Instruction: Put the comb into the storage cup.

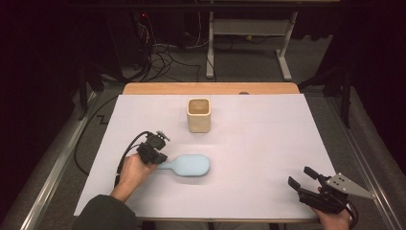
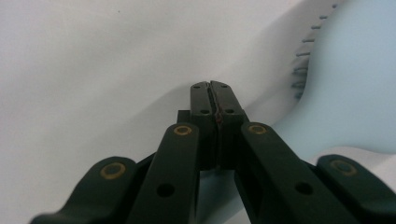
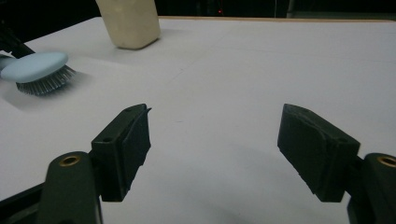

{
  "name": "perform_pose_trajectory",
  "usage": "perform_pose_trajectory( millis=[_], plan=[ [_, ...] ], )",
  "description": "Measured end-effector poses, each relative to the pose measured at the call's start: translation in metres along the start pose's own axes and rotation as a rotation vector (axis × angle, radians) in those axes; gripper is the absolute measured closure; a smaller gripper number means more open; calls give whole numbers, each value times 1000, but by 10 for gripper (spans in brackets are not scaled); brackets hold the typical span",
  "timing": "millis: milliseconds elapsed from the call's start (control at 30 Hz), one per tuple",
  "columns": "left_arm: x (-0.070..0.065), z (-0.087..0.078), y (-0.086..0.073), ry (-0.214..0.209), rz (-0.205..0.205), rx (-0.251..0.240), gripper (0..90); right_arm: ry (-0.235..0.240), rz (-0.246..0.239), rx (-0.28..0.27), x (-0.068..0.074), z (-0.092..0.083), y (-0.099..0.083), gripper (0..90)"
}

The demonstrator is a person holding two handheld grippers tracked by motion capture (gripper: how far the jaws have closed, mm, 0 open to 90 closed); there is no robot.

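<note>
While the left claw [image 1: 160, 152] pinches the smooth oval hairbrush's [image 1: 190, 165] handle, right claw [image 1: 301, 178] spread

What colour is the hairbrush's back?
Pale blue hairbrush, clearest in the high view.

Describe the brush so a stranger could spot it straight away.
On the white table cover, look left of centre, nearer the person than the cream cup. The brush lies there bristles down, its handle at the left gripper. It is the one pale blue thing.

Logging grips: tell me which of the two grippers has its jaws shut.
The left gripper, at the blue hairbrush's handle; the right gripper's jaws stand apart.
</note>
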State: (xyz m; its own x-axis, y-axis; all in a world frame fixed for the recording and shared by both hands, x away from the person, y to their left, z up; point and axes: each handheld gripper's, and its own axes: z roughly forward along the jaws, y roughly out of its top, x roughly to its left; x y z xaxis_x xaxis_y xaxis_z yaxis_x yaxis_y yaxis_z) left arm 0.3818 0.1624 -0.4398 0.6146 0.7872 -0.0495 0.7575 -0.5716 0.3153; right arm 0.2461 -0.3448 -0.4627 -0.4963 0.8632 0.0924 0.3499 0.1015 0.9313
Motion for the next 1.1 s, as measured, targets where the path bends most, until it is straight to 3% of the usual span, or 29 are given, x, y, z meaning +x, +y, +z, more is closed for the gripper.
perform_pose_trajectory(
  millis=[1100],
  plan=[
    [-23,-9,-29,-89,29,-39,890,2,8,-2,0,0,0,261]
  ],
)
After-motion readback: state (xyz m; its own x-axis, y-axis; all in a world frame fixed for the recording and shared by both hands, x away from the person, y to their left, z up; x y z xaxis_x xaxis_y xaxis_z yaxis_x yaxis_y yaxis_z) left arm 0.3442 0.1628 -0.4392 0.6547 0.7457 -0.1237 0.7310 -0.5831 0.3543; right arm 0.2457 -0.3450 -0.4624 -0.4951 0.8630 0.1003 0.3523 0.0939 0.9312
